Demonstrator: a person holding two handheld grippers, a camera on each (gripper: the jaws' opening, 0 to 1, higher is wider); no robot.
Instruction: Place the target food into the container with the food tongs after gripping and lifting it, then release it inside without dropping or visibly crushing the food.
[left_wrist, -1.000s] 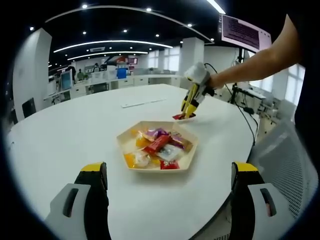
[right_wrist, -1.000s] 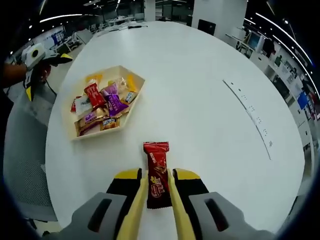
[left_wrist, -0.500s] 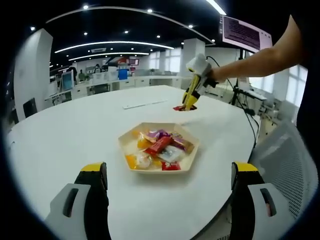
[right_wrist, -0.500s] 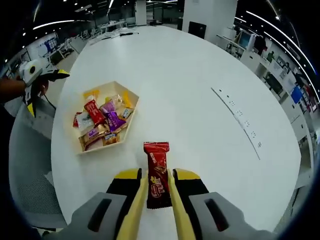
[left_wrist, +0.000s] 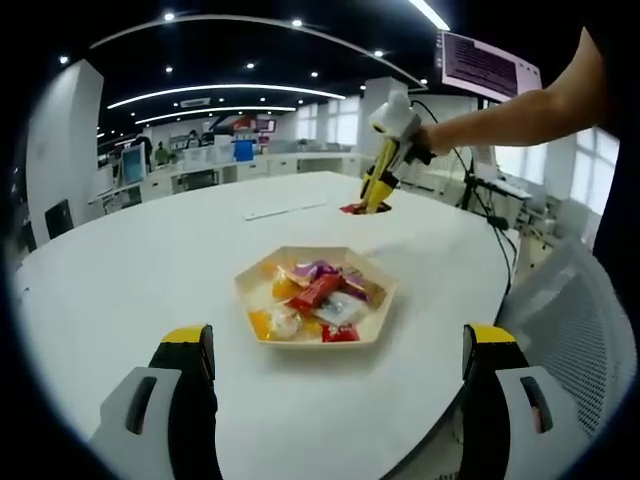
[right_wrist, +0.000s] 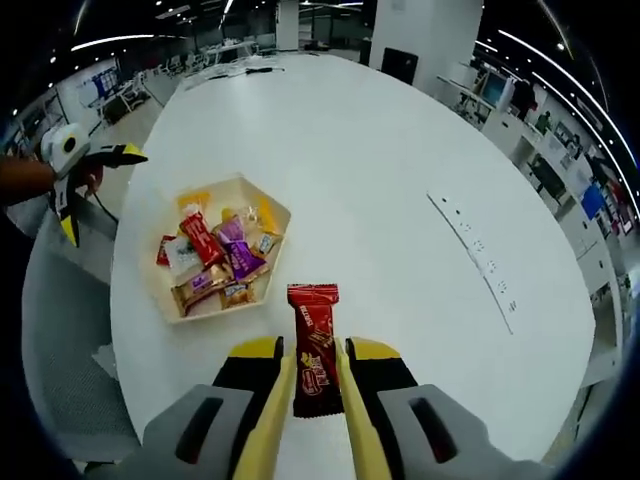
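- Gripping a red foil-wrapped snack bar (right_wrist: 313, 345) between its two yellow tong-like jaws, the right gripper (right_wrist: 314, 385) holds it in the air above the round white table (right_wrist: 400, 200).
- The bar sticks out forward past the jaw tips, looking uncrushed.
- A beige hexagonal tray (right_wrist: 275, 215) of mixed wrapped sweets sits on the table, ahead and to the left of the bar.
- The left gripper (left_wrist: 340, 345) hovers with jaws wide apart and empty, facing the same tray (left_wrist: 250, 300).
- The carry step seems under way; next comes moving over the tray, lowering, then opening gently.
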